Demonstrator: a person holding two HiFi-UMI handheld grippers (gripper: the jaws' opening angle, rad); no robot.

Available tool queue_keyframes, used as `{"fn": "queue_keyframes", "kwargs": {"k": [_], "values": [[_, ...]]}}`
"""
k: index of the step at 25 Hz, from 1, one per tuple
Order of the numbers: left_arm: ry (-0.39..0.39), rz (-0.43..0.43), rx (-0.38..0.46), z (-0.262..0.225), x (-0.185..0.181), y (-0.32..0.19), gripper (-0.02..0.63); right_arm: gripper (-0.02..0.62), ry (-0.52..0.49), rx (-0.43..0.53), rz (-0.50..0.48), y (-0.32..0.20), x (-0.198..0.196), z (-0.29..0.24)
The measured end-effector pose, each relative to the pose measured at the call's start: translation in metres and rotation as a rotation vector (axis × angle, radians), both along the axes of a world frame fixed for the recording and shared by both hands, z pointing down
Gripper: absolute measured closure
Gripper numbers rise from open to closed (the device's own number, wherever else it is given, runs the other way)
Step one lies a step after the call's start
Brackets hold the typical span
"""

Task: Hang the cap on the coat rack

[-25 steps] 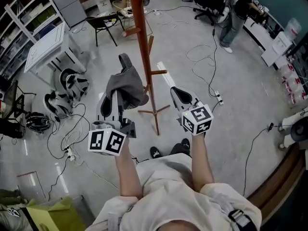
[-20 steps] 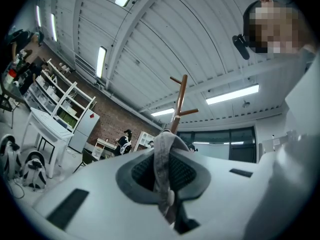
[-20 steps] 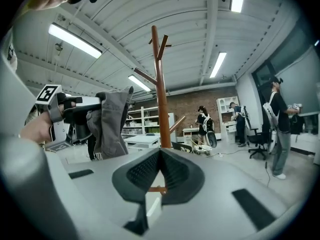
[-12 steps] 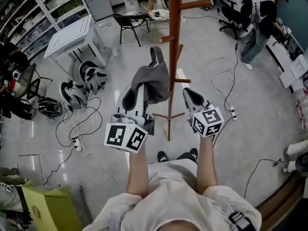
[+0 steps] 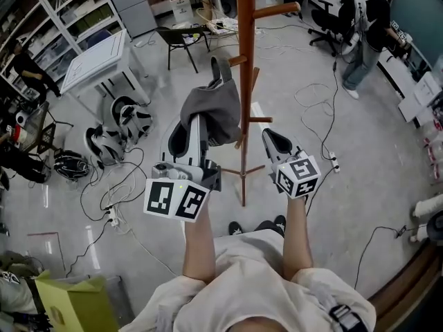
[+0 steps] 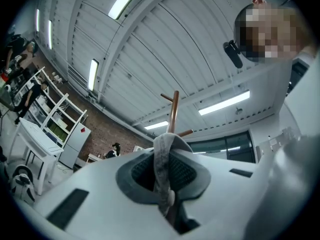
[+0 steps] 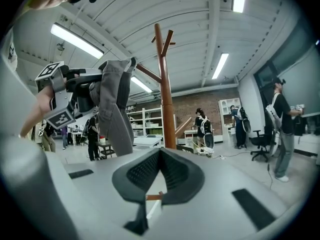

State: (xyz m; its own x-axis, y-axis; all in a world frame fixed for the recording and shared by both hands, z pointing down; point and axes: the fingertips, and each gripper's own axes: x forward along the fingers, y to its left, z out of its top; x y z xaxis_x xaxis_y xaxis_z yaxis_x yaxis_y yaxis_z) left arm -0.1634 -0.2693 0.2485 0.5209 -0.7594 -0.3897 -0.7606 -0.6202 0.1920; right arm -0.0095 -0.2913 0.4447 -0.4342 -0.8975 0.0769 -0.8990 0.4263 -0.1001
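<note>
The person is standing right at the foot of the coat rack (image 5: pixel 244 61) with both tongs out in front, and the job is looking about half done.

Nearest to them, at about one o'clock, the right gripper (image 5: pixel 271 138) is idling with its tongs pressed together at the tips and nothing between them. It is pointing level toward the pole.

At about eleven o'clock the left gripper (image 5: pixel 196 124) is pinching the grey cap (image 5: pixel 214 106) by a fold of its fabric, tongs nearly closed on it, nose tilted upward. The cap is dangling off the tips, crown drooping down, in the air and resting on nothing. From the right gripper's side the cap (image 7: pixel 115 104) is hanging at ten o'clock of the pole (image 7: pixel 164 99), close beside it with a sliver of daylight between.

Further out, at twelve o'clock, a short side peg (image 5: pixel 235 61) is sticking out just beyond the cap, and a longer peg (image 5: pixel 277 10) is jutting off toward one o'clock, higher up. All the pegs I can see are bare.

So the picking up is finished. What is remaining, as I judge it: getting the cap over a peg, most likely that near one, letting it settle, then opening the tongs.
</note>
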Motion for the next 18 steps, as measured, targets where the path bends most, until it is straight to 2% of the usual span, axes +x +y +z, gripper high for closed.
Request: {"fn": "queue_keyframes", "kwargs": {"k": [18], "values": [[-0.032, 0.045, -0.038, 0.02, 0.02, -0.022, 0.581, 0.594, 0.004, -0.019, 0.032, -0.003, 0.007, 0.011]]}}
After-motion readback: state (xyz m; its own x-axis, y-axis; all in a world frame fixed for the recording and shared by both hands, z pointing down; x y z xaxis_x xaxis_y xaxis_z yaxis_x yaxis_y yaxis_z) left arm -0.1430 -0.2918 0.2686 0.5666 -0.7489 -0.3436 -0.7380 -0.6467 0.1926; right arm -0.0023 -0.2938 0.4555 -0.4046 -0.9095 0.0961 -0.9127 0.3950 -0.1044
